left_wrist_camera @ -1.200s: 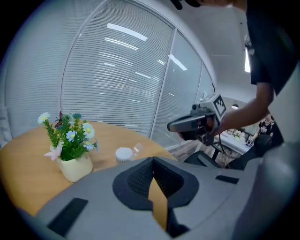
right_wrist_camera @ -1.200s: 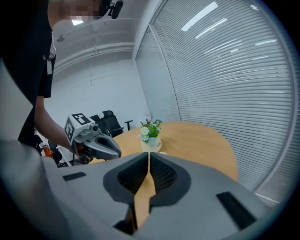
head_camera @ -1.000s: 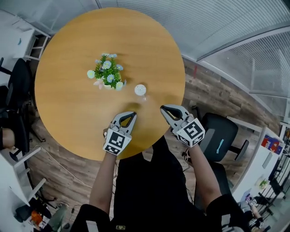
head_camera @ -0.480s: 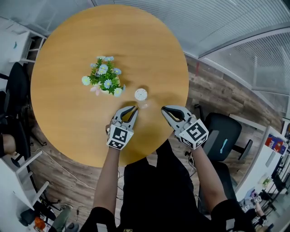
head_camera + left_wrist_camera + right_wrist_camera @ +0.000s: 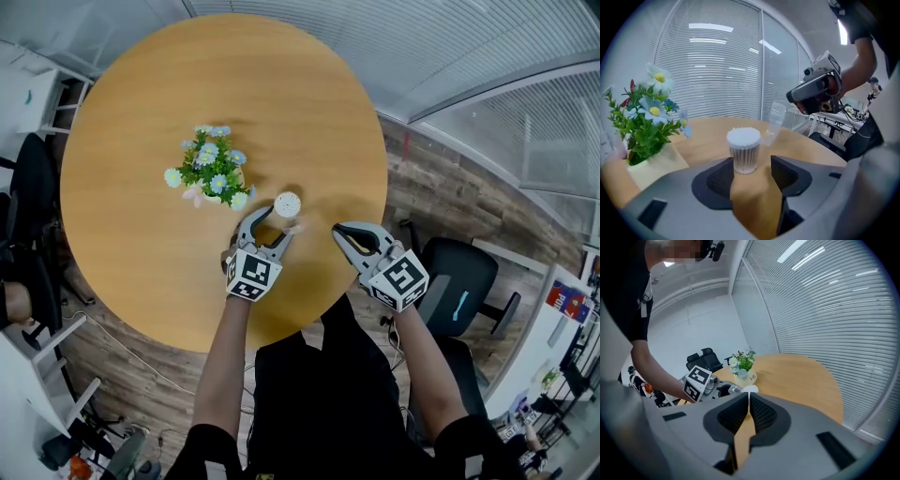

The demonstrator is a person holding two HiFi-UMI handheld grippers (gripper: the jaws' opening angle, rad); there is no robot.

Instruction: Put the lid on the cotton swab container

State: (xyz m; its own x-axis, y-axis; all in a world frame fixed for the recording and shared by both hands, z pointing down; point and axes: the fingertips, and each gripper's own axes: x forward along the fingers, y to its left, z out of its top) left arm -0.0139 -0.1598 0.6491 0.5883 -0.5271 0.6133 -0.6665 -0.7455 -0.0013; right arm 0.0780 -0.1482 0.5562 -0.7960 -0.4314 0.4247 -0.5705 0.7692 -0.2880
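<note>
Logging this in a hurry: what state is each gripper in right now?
Left gripper: open, jaws have just been opening; swab container at their tips, not gripped.
Right gripper: shut, empty.

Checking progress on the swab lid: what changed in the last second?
The left gripper moved forward to the cotton swab container; its jaws have just been opening, the container at their mouth, ungripped. The right gripper stayed shut and in place; container and flowers unmoved.

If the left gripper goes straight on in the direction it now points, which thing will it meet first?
Most likely the cotton swab container, which stands right at the mouth of the left gripper. Its jaws have just been opening, and the container is not gripped. The clear lid is farther on.
</note>
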